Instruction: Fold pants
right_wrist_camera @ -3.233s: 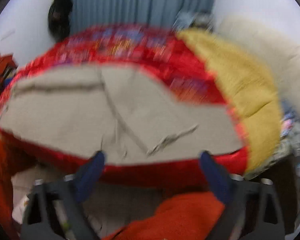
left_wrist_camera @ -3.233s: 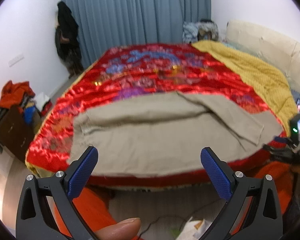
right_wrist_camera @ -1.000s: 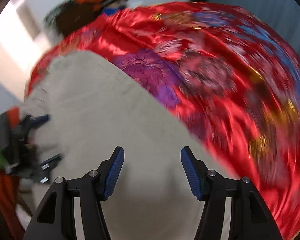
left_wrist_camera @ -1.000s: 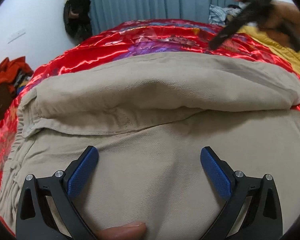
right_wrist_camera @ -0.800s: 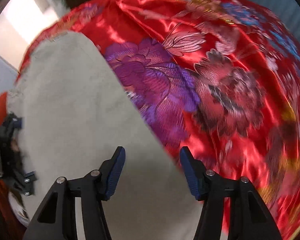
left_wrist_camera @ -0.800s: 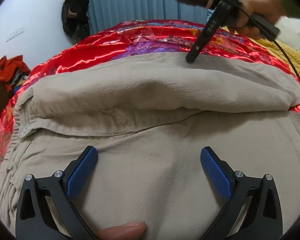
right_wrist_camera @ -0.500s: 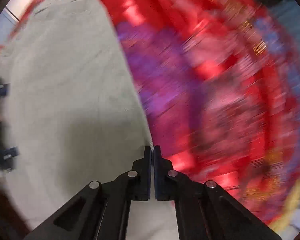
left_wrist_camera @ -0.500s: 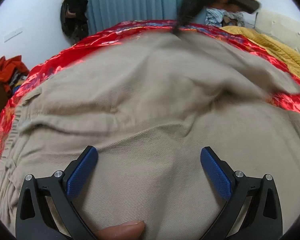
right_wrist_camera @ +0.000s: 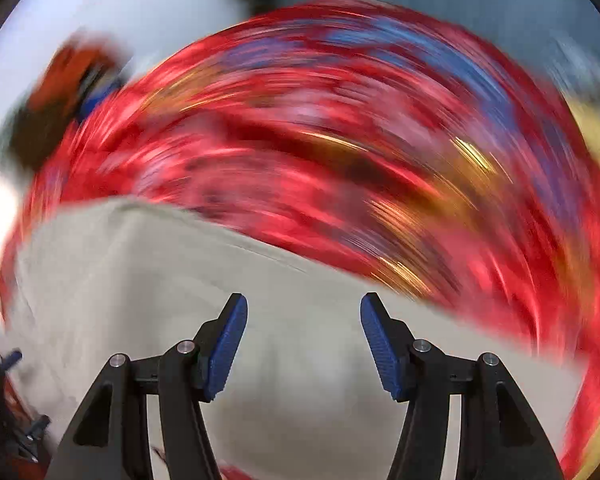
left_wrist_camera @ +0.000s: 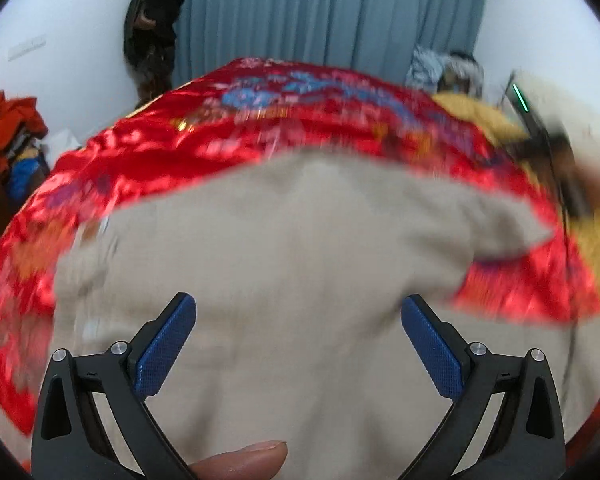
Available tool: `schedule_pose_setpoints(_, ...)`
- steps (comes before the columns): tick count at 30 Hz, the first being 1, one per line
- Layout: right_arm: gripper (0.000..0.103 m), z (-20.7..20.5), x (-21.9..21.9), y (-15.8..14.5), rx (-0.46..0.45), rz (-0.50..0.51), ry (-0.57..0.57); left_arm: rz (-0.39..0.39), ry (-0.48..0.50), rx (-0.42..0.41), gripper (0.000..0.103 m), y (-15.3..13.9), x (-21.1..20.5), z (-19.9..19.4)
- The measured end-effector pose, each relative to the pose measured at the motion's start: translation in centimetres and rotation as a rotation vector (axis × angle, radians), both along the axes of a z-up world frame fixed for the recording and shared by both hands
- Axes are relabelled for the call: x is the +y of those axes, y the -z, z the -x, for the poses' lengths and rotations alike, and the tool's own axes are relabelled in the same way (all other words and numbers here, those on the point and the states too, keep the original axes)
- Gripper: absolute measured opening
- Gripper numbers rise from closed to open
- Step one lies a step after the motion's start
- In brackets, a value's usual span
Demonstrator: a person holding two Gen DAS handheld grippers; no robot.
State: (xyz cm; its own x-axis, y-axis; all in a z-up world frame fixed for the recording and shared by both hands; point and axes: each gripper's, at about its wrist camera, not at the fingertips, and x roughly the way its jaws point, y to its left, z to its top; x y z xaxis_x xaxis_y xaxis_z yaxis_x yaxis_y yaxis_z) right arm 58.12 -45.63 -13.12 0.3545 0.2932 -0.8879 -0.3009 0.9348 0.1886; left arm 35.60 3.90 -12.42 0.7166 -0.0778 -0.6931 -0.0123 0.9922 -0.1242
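Beige pants (left_wrist_camera: pixel 292 248) lie on a red patterned satin bedspread (left_wrist_camera: pixel 204 140), spread across the near half of the bed. In the left wrist view my left gripper (left_wrist_camera: pixel 299 340) is open and empty, held over the pants. The right gripper shows blurred at the right edge of that view (left_wrist_camera: pixel 556 160). In the right wrist view, which is motion-blurred, my right gripper (right_wrist_camera: pixel 304 340) is open and empty above the pants (right_wrist_camera: pixel 148 280), near their far edge against the bedspread (right_wrist_camera: pixel 340 140).
A yellow blanket (left_wrist_camera: pixel 596 240) lies on the bed's right side. Blue curtains (left_wrist_camera: pixel 332 12) hang behind the bed. Dark clothes (left_wrist_camera: pixel 152 20) hang at the left wall. A pile of orange clothes (left_wrist_camera: pixel 8 128) sits at the left.
My right gripper, shut half a second ago at the pants' edge, has opened and swung away to the right. The upper pant layer now lies flatter. My left gripper has pulled back, still open.
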Motion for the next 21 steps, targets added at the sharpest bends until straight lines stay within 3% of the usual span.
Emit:
schedule_pose_setpoints(2,0.058,-0.1,-6.4,1.4,0.071,-0.124,0.197,0.0,-0.007,0.009,0.102,-1.1,-0.9,-5.9)
schedule_pose_setpoints(4,0.058,0.0,-8.0,2.1,0.092,-0.218,0.242,-0.03,-0.005,0.058,0.102,-0.1,-2.1,-11.0)
schedule_pose_setpoints(6,0.058,0.4,-6.6,3.2,0.136,-0.344,0.194,-0.057,0.041,0.152,0.102,3.4,-3.4,-15.6)
schedule_pose_setpoints(8,0.058,0.9,-3.2,4.8,0.218,-0.443,0.07,-0.1,0.17,0.311,0.102,8.1,-4.8,-17.7)
schedule_pose_setpoints(9,0.058,1.2,-1.3,5.5,0.247,-0.423,-0.001,-0.155,0.264,0.357,0.102,10.5,-5.5,-17.5)
schedule_pose_setpoints(11,0.054,2.1,1.5,7.0,0.248,-0.237,-0.153,-0.262,0.383,0.306,0.102,12.0,-5.9,-15.6)
schedule_pose_setpoints(12,0.051,2.4,1.5,8.1,0.229,-0.106,-0.206,-0.257,0.402,0.288,0.102,12.1,-5.7,-15.1)
schedule_pose_setpoints(13,0.045,2.2,0.1,8.9,0.222,-0.051,-0.208,-0.206,0.399,0.277,0.102,12.0,-4.9,-14.8)
schedule_pose_setpoints(15,0.021,0.9,-5.4,9.6,0.203,-0.061,-0.101,-0.146,0.384,0.262,0.102,12.1,-4.2,-14.8)
schedule_pose_setpoints(17,0.018,-0.2,-13.2,9.8,0.172,-0.078,0.113,-0.133,0.378,0.228,0.102,12.6,-4.4,-14.6)
schedule_pose_setpoints(19,0.018,-0.3,-21.8,9.9,0.134,-0.018,0.372,-0.137,0.368,0.203,0.102,13.0,-5.0,-14.7)
schedule_pose_setpoints(21,0.018,0.7,-28.7,10.2,0.15,-0.004,0.601,-0.129,0.364,0.198,0.102,13.1,-4.9,-15.3)
